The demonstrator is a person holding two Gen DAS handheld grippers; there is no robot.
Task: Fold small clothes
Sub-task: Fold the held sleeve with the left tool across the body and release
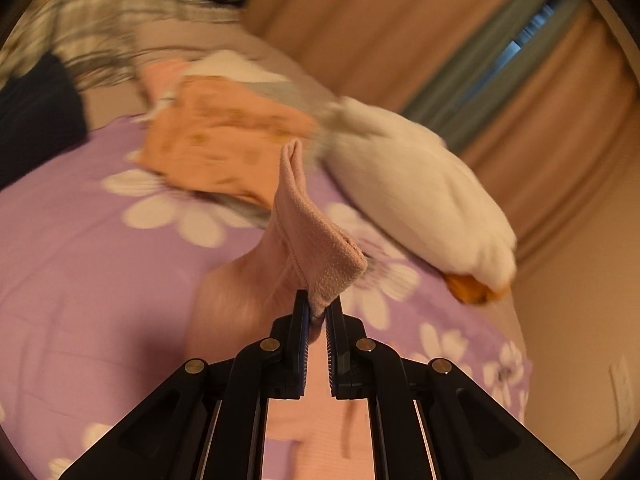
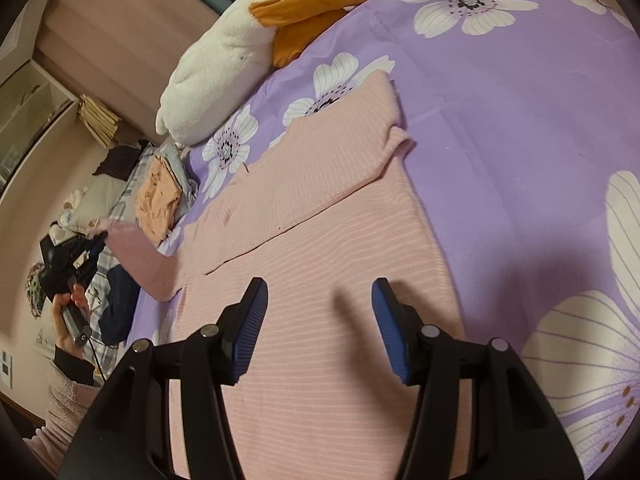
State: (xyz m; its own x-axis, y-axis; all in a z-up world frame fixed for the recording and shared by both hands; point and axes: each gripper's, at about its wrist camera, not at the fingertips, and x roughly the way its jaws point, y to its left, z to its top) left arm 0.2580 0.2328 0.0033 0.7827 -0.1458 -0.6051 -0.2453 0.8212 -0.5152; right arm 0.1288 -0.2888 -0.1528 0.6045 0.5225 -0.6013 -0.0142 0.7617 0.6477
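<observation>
Spread flat across the purple bedsheet printed with white flowers (image 2: 520, 128): a pink ribbed knit garment (image 2: 320, 280), 1 sleeve folded over its upper part. Pinched at a sleeve cuff by the left gripper (image 1: 318, 312), black arms with blue-padded fingers (image 1: 303, 320) pressed together on the pink fabric, the cuff standing up out of the jaws and the sleeve trailing down toward the sheet. Seen from the right wrist at far left: that lifted sleeve rising off the bed, the left gripper's handle held in a hand (image 2: 66, 320) with a dark cuff. Poised just above the garment's lower body: the right gripper (image 2: 320, 320), its 2 blue ribbed pads (image 2: 250, 328) spread apart, nothing between them, shadow thrown on the knit. Beyond the garment, toward the curtains: a white plush duck with orange bill and feet (image 2: 224, 64), lying along the bed's edge. Beside it, a small stack of folded clothes topped by a peach printed piece (image 1: 224, 136), blurred in the left view. Behind, beige curtains (image 1: 400, 32).
</observation>
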